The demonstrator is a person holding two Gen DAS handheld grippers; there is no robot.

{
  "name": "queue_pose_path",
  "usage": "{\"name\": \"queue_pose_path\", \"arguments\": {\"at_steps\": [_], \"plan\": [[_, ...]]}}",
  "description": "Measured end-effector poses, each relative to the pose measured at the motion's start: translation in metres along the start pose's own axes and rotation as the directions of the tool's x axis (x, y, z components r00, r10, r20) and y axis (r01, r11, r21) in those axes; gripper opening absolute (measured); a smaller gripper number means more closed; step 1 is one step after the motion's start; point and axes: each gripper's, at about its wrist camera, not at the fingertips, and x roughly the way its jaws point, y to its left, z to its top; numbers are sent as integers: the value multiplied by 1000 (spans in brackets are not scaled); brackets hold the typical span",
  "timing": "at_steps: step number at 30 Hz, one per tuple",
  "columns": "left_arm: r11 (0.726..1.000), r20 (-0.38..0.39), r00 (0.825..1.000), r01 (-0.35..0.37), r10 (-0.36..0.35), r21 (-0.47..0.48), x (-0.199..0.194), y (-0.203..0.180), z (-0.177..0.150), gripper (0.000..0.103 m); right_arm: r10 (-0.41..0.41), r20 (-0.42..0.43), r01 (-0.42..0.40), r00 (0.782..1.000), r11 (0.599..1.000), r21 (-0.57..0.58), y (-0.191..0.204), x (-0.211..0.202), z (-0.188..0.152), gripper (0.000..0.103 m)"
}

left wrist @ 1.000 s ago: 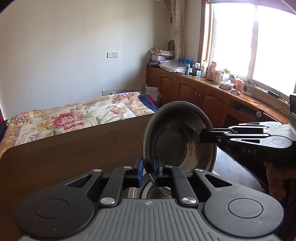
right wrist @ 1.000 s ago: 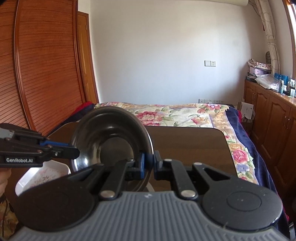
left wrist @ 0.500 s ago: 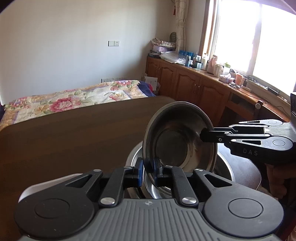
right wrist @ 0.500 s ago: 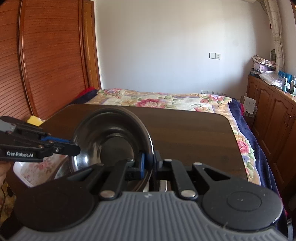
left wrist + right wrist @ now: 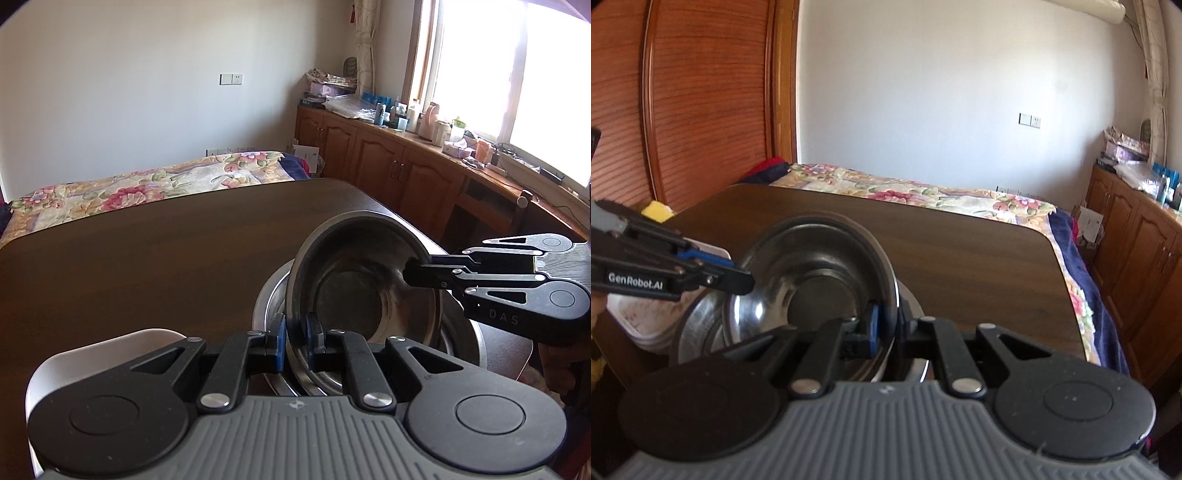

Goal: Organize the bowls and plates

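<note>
Both grippers, left gripper point(image 5: 295, 341) and right gripper point(image 5: 886, 325), clamp one steel bowl point(image 5: 354, 288) tilted above stacked bowls point(image 5: 458, 343); level it, then release together.

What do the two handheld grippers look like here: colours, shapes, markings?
Both match. The left gripper has a ribbed grey body, black linkage arms with silver pivot screws, round black side discs and blue finger pads. Seen from the side, it reads "GenRobot.AI" in white. The right gripper is built alike, with "DAS" embossed on its black side. No cables or sleeves show.
</note>
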Motion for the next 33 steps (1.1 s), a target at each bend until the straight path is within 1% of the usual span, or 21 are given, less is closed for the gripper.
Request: {"name": "queue_pose_path", "arguments": {"at_steps": [8, 12, 21, 27, 28, 32, 33], "plan": [[1000, 2, 1000, -13, 13, 1, 4, -4, -4, 13, -24, 4, 25, 1000, 996, -86, 8, 2, -3, 16], [1000, 4, 1000, -17, 17, -1, 5, -3, -4, 13, -22, -3, 21, 1000, 995, -100, 9, 1, -2, 17], [1000, 15, 1000, -27, 27, -3, 4, -6, -7, 13, -5, -6, 5, 1000, 997, -81, 7, 1, -2, 18], [1000, 24, 999, -28, 28, -10, 2, -5, -8, 13, 11, -2, -11, 1000, 999, -49, 1, 3, -1, 18], [1000, 23, 999, -28, 28, -10, 3, -5, -7, 13, 16, -1, -16, 1000, 999, -40, 1, 2, -1, 19], [1000, 28, 999, -18, 18, -16, 1, -4, -8, 20, 38, 22, -38, 999, 999, -13, 0, -2, -2, 34], [1000, 30, 999, -20, 20, -15, 1, -4, -8, 21, 35, 32, -35, 999, 999, -10, 1, -4, -2, 35]]}}
